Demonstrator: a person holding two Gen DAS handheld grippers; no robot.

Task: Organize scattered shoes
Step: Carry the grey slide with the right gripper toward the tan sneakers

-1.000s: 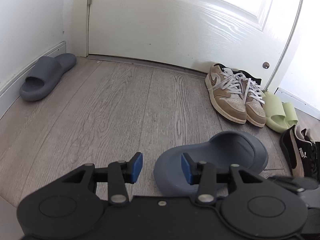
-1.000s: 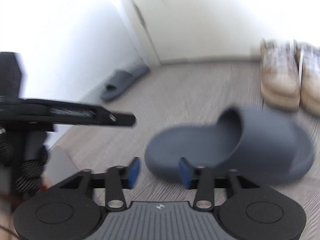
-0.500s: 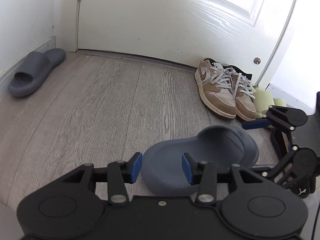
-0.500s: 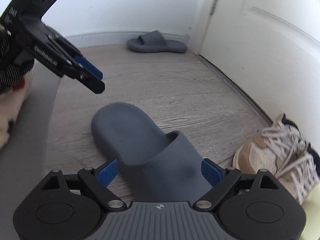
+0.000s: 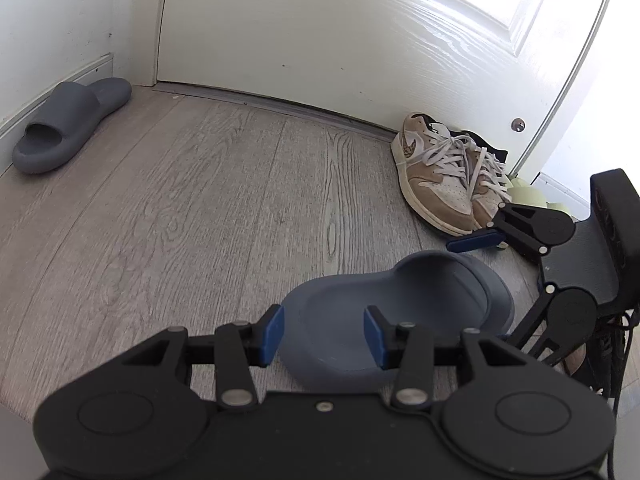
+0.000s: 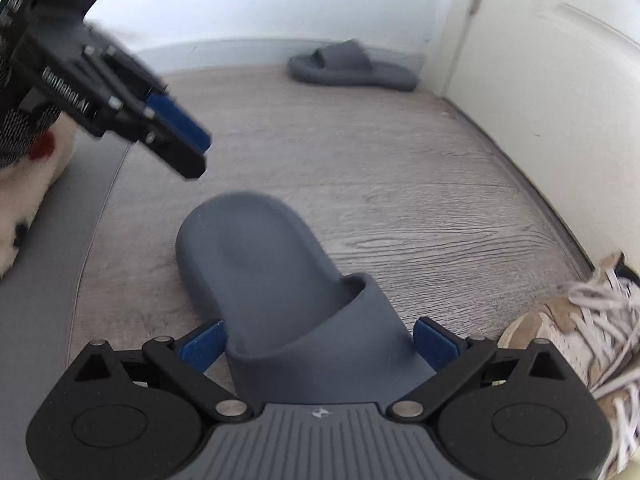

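A dark grey moulded foam slide sandal (image 6: 288, 300) lies flat on the grey wood-grain plank floor (image 5: 200, 208), its heel end toward the left gripper and its strap end inside the right one. The right gripper (image 6: 318, 346) has its blue-padded fingers spread wide on either side of the sandal's strap; the pads sit just beside the strap walls, and whether they touch it cannot be told. The left gripper (image 5: 324, 334) hangs released over the sandal's heel end, its blue pads apart with nothing between them. The matching second grey foam slide sandal (image 5: 68, 124) lies well apart, against the white baseboard (image 5: 60, 88) in the corner next to the white panelled door (image 5: 360, 40). A pair of tan-and-white laced sneakers (image 5: 444, 184) stands side by side at the foot of the door, near its lower right corner, with a pale green slide (image 5: 528, 198) just beyond them, partly hidden. In the right wrist view a fluffy white slipper with dark spots (image 6: 24, 184) shows at the left edge, on a grey mat (image 6: 36, 320).
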